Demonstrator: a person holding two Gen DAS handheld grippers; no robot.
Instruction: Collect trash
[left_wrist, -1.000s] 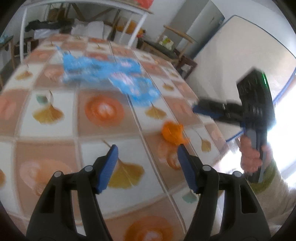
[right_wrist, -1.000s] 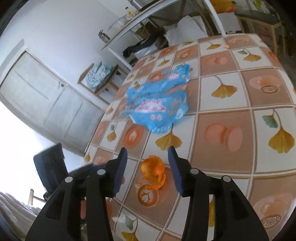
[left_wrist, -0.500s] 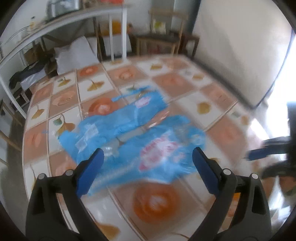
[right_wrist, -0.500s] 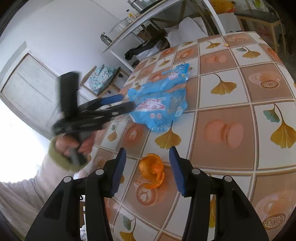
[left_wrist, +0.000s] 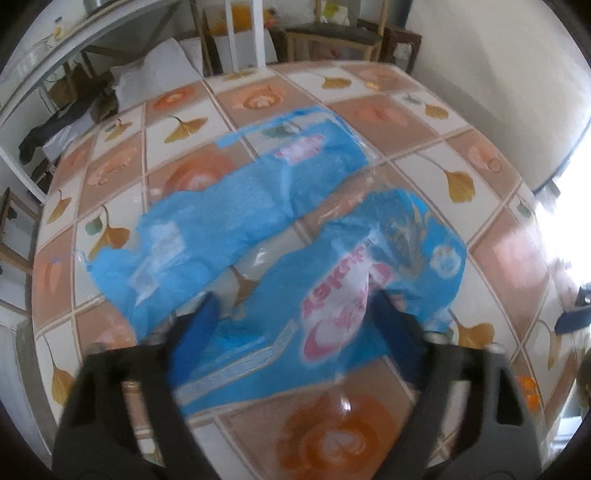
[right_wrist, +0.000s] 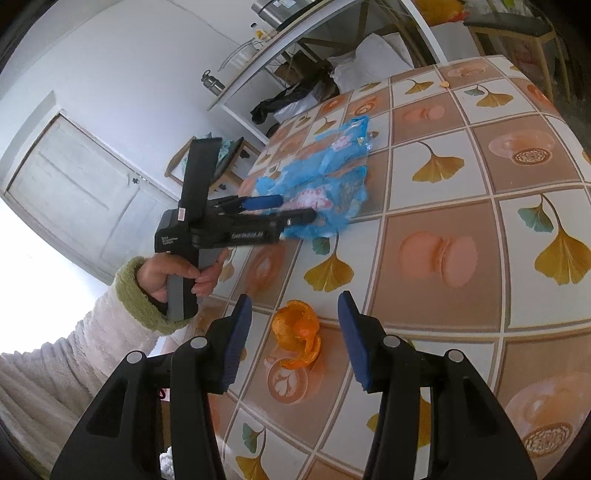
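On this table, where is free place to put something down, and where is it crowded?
Free: the tablecloth right of the blue plastic wrapper, and the squares right of the orange peel. Crowded: the table's left edge, where the left gripper reaches the wrapper and the right gripper frames the peel.

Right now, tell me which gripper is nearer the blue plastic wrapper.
Left. The left gripper has its open fingers at the blue plastic wrapper's near edge. The right gripper hangs open farther back, over the orange peel, apart from the wrapper.
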